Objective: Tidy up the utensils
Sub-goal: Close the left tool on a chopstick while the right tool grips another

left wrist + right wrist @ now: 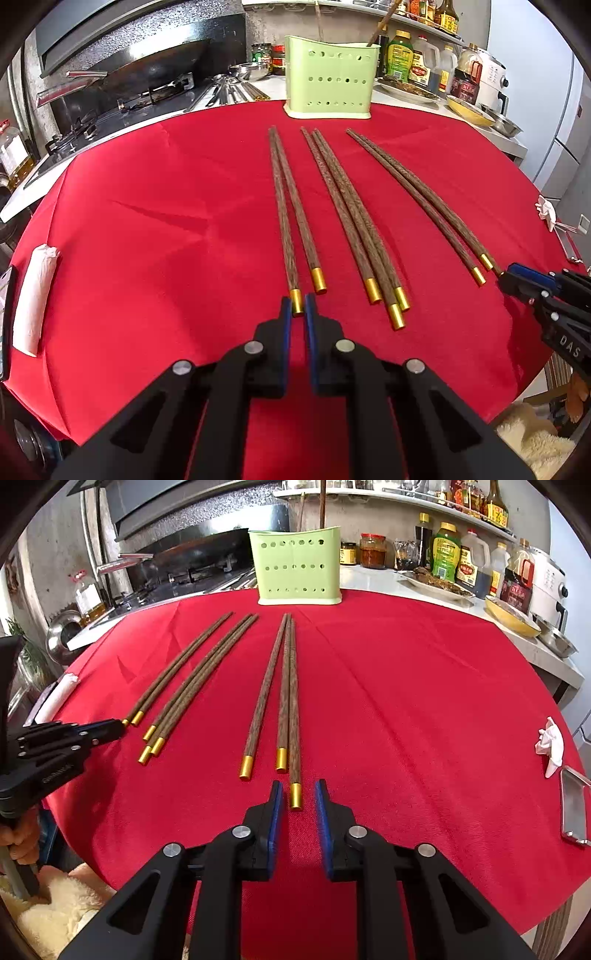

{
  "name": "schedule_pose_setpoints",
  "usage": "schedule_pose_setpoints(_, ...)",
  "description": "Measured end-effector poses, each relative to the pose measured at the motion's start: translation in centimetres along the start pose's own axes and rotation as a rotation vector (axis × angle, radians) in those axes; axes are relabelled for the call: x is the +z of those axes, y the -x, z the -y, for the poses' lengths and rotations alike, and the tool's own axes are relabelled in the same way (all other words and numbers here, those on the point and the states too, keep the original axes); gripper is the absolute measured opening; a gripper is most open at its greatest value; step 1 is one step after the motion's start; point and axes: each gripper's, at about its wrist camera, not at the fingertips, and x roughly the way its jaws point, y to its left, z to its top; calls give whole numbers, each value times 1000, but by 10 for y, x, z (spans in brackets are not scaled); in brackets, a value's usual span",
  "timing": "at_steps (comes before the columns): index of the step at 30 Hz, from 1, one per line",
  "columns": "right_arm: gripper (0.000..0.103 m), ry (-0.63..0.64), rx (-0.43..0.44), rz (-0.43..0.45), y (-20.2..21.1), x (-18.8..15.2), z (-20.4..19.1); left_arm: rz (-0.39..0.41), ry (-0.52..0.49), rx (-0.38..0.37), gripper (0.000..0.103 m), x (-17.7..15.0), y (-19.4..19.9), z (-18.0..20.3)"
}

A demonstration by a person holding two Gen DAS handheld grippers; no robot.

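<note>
Seven wooden chopsticks lie on the cloth before one green utensil holder.

matt red cloth, grainy wooden chopsticks gold-capped, probably plastic green holder

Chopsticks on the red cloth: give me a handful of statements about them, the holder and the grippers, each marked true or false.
1. The green utensil holder stands upright at the far edge of the red cloth. True.
2. The left gripper is shut on the leftmost chopstick. True.
3. The gold caps point toward the holder. False: they point toward the grippers.
4. The middle group has two chopsticks. False: three.
5. The rightmost chopstick has its gold cap between the right gripper fingers. True.
</note>
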Motion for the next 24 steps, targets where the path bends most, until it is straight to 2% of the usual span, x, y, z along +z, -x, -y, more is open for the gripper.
schedule_pose_setpoints(1,8,2,-7,0,0,0,0,0,1,2,8,0,0,-2)
schedule_pose_setpoints(9,7,-30,-56,6,-3,2,12,-1,45,10,8,-3,2,-24)
schedule_pose_setpoints(24,10,-43,-27,12,-7,6,10,7,37,-1,8,6,-6,-21)
